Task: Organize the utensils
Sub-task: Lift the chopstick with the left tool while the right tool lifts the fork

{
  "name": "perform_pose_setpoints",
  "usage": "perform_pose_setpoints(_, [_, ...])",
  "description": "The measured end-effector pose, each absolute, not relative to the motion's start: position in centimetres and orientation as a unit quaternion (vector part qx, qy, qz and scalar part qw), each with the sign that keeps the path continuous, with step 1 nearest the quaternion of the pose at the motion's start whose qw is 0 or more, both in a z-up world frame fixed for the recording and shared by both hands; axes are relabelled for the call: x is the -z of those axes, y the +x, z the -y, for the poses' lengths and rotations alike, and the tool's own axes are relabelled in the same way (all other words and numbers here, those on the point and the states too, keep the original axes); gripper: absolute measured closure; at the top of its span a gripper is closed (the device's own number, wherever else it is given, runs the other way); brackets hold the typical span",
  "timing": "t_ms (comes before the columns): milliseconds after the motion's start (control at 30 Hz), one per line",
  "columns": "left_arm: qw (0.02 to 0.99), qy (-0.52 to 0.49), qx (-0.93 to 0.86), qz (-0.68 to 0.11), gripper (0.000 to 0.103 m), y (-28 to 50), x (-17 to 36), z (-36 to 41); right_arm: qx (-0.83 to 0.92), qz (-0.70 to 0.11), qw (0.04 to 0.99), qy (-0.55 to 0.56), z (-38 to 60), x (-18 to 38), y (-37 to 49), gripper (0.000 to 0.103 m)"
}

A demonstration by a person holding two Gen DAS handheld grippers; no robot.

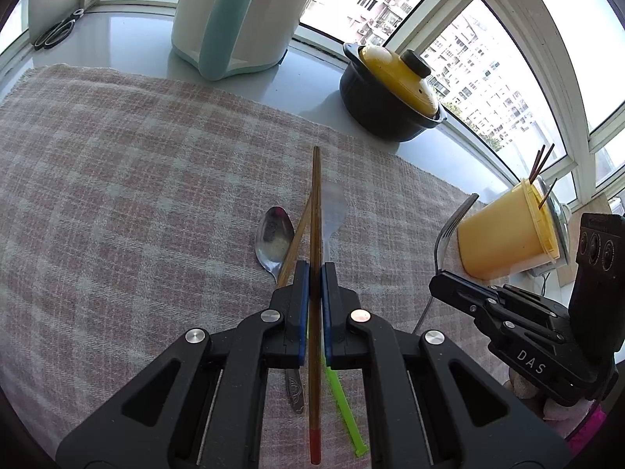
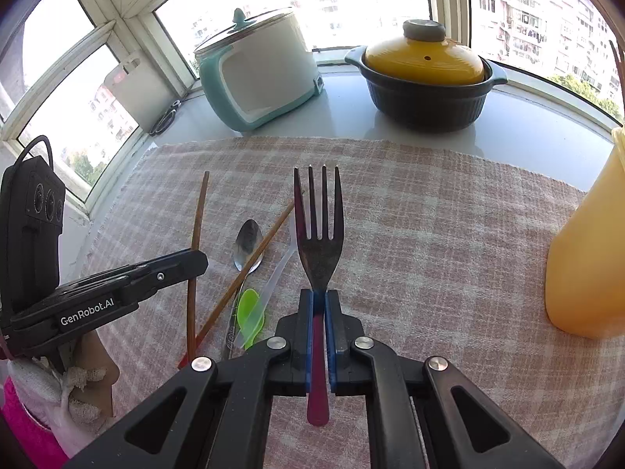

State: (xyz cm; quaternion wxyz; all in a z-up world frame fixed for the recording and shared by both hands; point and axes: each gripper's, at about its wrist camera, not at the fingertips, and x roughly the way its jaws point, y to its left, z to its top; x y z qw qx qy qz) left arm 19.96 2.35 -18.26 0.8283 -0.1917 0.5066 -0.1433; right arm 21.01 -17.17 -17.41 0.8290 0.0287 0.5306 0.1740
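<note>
Here, both tongs were closed, each one on a utensil above the checked cloth (image 2: 429,234).

The left tongs (image 1: 315,273) were clamped on one brown chopstick (image 1: 316,211), and the right tongs (image 2: 319,301) were clamped on a fork (image 2: 319,250) with a dark red handle. On the cloth between them lay a second chopstick (image 2: 250,269), a metal spoon (image 1: 273,236), a clear plastic spoon (image 1: 333,211) and a green plastic spoon (image 2: 248,312). A yellow holder (image 1: 504,234) with some sticks in it stood at the right edge of the bench (image 2: 351,117); a white and teal cooker (image 2: 261,74) and a dark pot with a yellow lid (image 2: 425,82) stood at the far side.
</note>
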Motion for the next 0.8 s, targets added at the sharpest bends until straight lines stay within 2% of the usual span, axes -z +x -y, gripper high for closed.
perform_pose_setpoints(800, [0.853, -0.177, 0.163, -0.463, 0.099, 17.8, 13.0, 0.4, -0.191, -0.407, 0.892, -0.037, 18.3, 10.5, 15.8, 0.103])
